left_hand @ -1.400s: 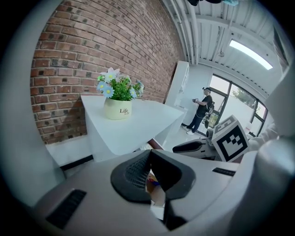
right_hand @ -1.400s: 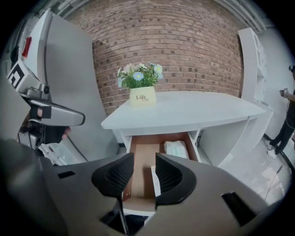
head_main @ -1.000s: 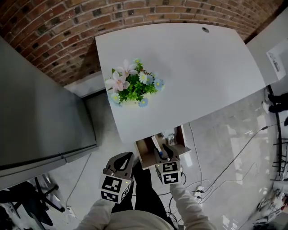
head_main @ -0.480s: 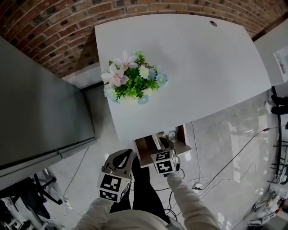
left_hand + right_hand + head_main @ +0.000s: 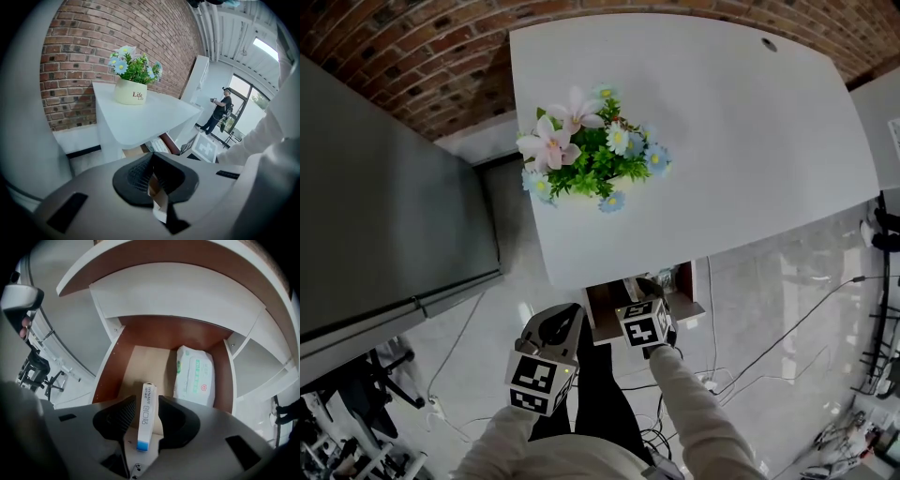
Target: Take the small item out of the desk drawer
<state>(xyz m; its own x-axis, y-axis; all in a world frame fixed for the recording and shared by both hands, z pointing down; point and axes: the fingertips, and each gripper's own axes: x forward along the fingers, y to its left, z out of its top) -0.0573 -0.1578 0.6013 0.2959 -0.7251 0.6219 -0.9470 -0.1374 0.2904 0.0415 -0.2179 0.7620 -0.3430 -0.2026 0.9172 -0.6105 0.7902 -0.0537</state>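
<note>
The slim box (image 5: 146,416) in my right tongs (image 5: 145,404) is white with a blue end and grey lettering. At two o'clock from it, the wipes pack (image 5: 194,376) is white with green print. The drawer (image 5: 110,366) has red-brown walls and a tan floor. The cube (image 5: 643,324) on these tongs carries black-and-white square markers. The desk top (image 5: 722,141) is white. Toward its nine o'clock, the flowers (image 5: 591,155) are pink, blue and white over green leaves, in a cream pot (image 5: 131,91). The brick wall (image 5: 412,56) is red-brown.

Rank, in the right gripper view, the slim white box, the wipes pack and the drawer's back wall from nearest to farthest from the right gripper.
1. slim white box: between the jaws of the right gripper.
2. wipes pack: ahead to the right, on the drawer floor.
3. drawer's back wall: farthest, behind both.
</note>
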